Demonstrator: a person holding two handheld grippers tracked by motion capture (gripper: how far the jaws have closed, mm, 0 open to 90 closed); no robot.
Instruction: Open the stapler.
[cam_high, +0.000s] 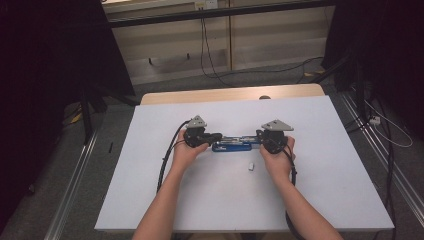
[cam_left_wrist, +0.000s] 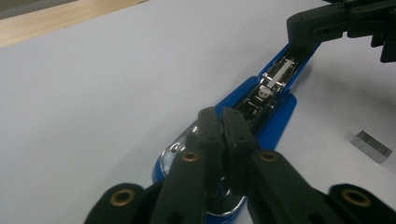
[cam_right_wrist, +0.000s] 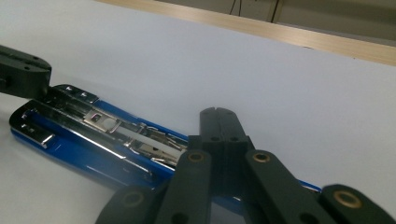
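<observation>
Both tools sit closed at opposite ends of the blue stapler (cam_high: 235, 144), which lies opened out flat near the middle of the white surface (cam_high: 150, 195). From the high view, the left tool (cam_high: 216, 136) meets the stapler's left end and the right tool (cam_high: 258, 135) its right end, each hand gripping its tool from behind with the wrists low, so the stapler is pinned lengthwise between them. In the left gripper view the left tool (cam_left_wrist: 223, 122) has its jaws together, tips resting on the chrome end of the stapler (cam_left_wrist: 268, 95); whether anything thin is caught between them I cannot tell, but it looks more like a press than a pinch. In the right gripper view the right tool (cam_right_wrist: 218, 116) is likewise shut, jaws touching each other, laid over the blue body beside the open metal channel (cam_right_wrist: 112, 128). My reading is that the stapler is spread open so the magazine faces up for loading, and the two closed tools bear on its ends to keep it from springing shut or sliding. That fits the small strip of staples (cam_high: 251, 166) lying on the surface just in front of the stapler, near the right hand (cam_high: 277, 157), placed within easy reach for whichever tool lets go to fetch it.
</observation>
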